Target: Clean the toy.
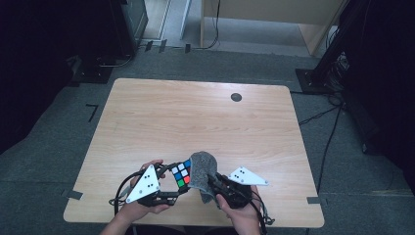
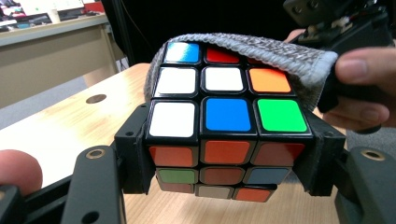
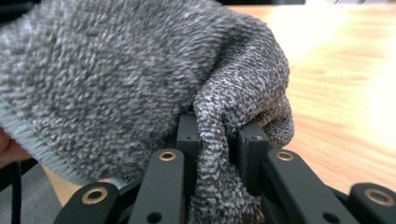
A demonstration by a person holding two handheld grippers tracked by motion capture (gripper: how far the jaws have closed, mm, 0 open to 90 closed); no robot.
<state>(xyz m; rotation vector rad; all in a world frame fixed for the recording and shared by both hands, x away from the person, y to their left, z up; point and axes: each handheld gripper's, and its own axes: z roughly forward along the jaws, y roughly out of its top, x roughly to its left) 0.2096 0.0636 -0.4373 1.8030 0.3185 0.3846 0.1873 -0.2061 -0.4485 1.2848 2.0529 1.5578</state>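
A scrambled colour cube [image 1: 181, 175] is held near the table's front edge, clamped between the jaws of my left gripper [image 1: 177, 188]. In the left gripper view the cube [image 2: 223, 116] shows white, blue, green and orange stickers on top. A grey knitted cloth [image 1: 202, 171] drapes over the cube's far side, and the cloth's edge [image 2: 280, 56] covers the cube's back row. My right gripper [image 1: 213, 182] is shut on a fold of that cloth [image 3: 212, 140], pinched between its two black jaws.
The light wooden table [image 1: 195, 117] has a small dark round cap [image 1: 236, 97] near its far right. A wooden desk [image 1: 274, 19] and dark stands lie beyond the table. Both hands sit close together at the front edge.
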